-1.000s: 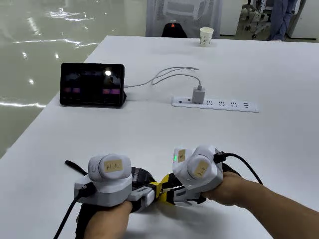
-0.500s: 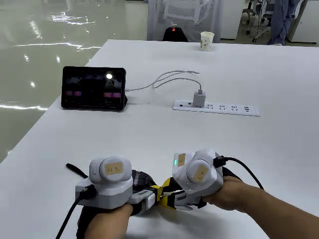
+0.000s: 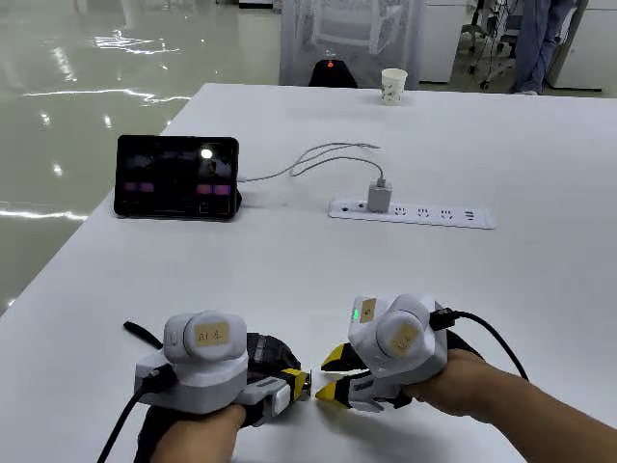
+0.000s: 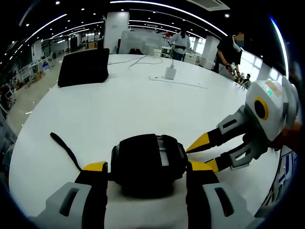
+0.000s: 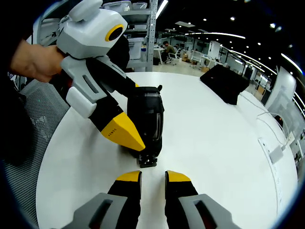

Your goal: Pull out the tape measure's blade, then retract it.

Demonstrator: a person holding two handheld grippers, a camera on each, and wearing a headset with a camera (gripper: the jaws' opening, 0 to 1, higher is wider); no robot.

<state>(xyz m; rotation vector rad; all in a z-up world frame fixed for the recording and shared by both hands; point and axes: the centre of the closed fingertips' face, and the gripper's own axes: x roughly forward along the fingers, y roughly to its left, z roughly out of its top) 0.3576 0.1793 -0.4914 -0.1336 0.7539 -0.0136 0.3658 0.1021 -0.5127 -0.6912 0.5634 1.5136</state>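
Clamping tape measure (image 4: 147, 157): left gripper (image 4: 147, 168) jaws. Long axis, blade mouth (image 5: 147, 161) aimed at right gripper (image 5: 153, 177), jaws slightly apart.

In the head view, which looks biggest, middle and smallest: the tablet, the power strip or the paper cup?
1. tablet
2. power strip
3. paper cup, which sits farthest from the camera, so its real size is unsure.

no legible text, paper stickers (image 3: 213, 335) too blurred
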